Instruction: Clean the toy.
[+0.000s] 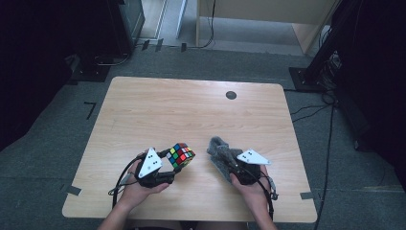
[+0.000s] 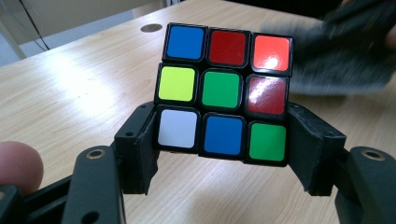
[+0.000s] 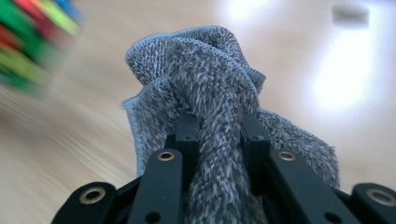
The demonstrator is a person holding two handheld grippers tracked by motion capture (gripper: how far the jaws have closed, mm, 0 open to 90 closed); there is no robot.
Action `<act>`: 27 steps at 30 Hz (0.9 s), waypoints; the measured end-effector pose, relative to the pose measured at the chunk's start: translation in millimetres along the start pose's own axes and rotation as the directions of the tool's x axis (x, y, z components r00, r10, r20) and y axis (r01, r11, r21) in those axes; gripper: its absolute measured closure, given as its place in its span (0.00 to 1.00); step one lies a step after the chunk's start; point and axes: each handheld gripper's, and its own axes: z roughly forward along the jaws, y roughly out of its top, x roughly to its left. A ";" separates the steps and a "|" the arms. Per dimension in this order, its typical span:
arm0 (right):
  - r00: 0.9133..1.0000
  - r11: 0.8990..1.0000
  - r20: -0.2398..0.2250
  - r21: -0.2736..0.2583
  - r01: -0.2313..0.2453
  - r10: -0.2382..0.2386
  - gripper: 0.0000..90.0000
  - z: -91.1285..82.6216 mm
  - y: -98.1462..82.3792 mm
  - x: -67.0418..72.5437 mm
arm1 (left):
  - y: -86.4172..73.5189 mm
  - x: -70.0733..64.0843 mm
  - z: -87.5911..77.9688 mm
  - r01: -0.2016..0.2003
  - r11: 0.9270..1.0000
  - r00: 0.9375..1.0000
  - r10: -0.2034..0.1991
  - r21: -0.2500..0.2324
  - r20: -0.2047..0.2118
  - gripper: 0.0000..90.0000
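Note:
A scrambled Rubik's cube is held just above the wooden table, and my left gripper is shut on its lower layer. In the left gripper view the cube faces me with its two sides pressed between the black pads. A fuzzy grey cloth is bunched up to the right of the cube. My right gripper is shut on it. In the right gripper view a twisted fold of the cloth is pinched between the jaws and rises past the right gripper. The cube is a blur at the upper left.
A round dark grommet sits near the table's far edge. Cables trail on the carpet to the right of the table. A wooden panel and dark stands are beyond the far side.

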 end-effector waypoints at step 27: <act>0.960 0.940 0.004 -0.201 0.275 -0.280 0.80 -32.2 33.7 77.3 | 10.8 -36.8 4.7 -0.189 0.982 0.981 0.190 0.029 -0.046 0.39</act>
